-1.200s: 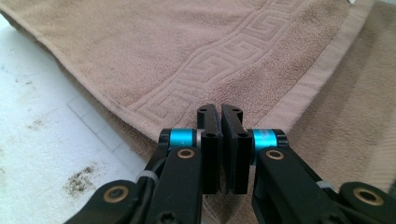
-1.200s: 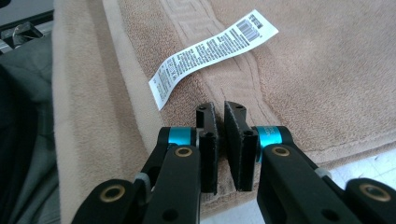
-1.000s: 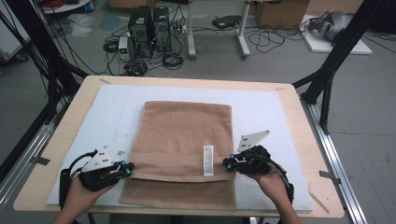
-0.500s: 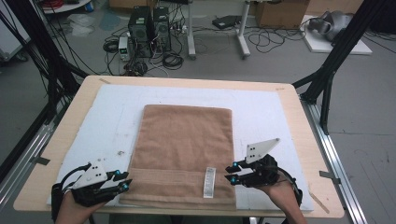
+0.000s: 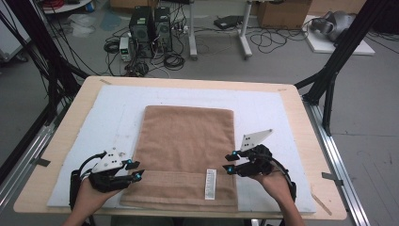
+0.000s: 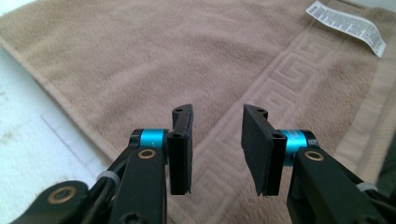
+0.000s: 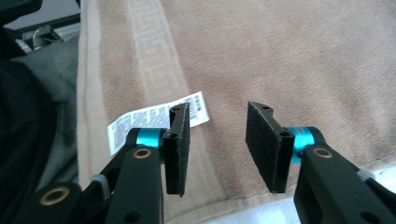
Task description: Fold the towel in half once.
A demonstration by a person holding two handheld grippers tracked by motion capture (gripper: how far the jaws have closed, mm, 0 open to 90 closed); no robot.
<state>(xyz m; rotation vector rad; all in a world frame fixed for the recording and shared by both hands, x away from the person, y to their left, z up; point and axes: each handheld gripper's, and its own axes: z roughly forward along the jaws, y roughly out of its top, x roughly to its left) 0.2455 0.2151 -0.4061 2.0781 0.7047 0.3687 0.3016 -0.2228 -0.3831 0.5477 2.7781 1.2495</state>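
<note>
We see the brown towel [image 5: 186,155] flat at the table's middle, its long axis running near to far. The left gripper [image 5: 136,170] and right gripper [image 5: 228,162] flank its near end, both pointing inward, jaws apart, holding nothing.

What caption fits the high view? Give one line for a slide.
Two open claws, left and right, flank a brown towel on the table.
</note>
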